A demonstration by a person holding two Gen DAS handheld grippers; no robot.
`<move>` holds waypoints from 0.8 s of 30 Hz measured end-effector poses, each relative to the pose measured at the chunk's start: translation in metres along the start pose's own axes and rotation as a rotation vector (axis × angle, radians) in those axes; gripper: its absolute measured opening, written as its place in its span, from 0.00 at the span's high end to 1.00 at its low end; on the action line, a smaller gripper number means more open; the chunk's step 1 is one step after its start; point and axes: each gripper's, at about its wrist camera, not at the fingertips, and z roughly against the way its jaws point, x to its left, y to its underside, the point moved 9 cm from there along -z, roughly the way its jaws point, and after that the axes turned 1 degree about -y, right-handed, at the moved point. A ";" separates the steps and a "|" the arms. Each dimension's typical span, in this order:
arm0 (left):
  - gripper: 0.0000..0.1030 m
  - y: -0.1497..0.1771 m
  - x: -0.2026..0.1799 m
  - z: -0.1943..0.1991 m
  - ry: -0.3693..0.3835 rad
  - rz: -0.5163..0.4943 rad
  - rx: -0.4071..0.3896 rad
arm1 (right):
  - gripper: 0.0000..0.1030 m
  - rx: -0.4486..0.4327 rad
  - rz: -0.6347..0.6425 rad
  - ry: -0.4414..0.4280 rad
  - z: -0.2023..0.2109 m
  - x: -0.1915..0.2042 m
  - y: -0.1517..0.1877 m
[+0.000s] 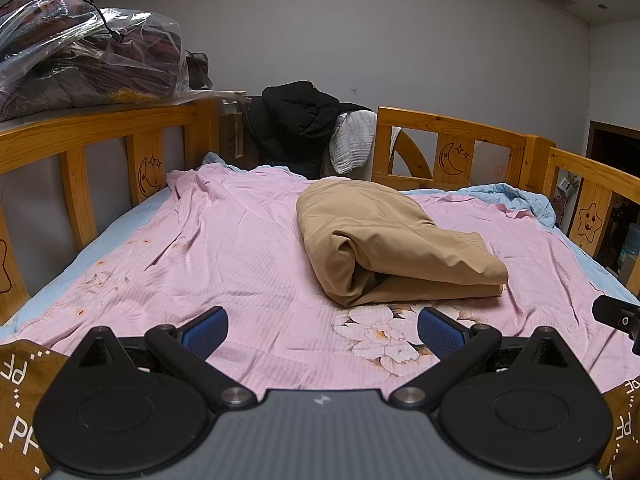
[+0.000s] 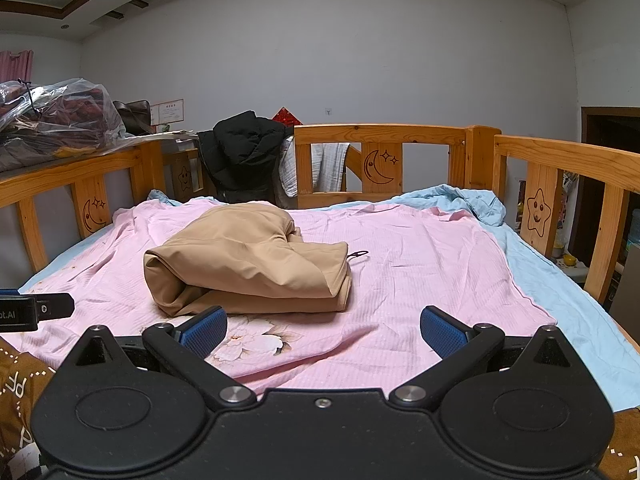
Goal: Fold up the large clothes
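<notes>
While both grippers hang low over the near edge of the bed, the left gripper (image 1: 322, 330) has its jaws spread wide with nothing between them, and the right gripper (image 2: 323, 330) is spread the same way, also holding nothing. A tan garment (image 1: 384, 240) lies folded into a thick bundle on the pink sheet (image 1: 224, 248), around the middle of the bed, ahead of both grippers and apart from them; in the right wrist view it sits left of centre (image 2: 248, 264), with a small dark loop (image 2: 359, 254) showing at its right end. A wooden rail (image 2: 380, 132) rings the bed. At the far side a black jacket (image 2: 240, 148) hangs over the rail, and a plastic bag (image 1: 80, 52) of dark cloth rests on the far left.
</notes>
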 end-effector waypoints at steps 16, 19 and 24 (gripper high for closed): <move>0.00 0.000 -0.003 0.002 0.002 -0.002 0.001 | 0.01 0.002 -0.005 0.004 0.000 0.000 0.000; 0.00 -0.002 -0.005 0.004 -0.012 -0.006 0.001 | 0.01 0.002 -0.005 0.004 0.000 0.000 0.000; 0.00 -0.007 -0.006 0.008 -0.030 -0.022 -0.024 | 0.01 0.003 -0.006 0.005 0.000 0.001 0.001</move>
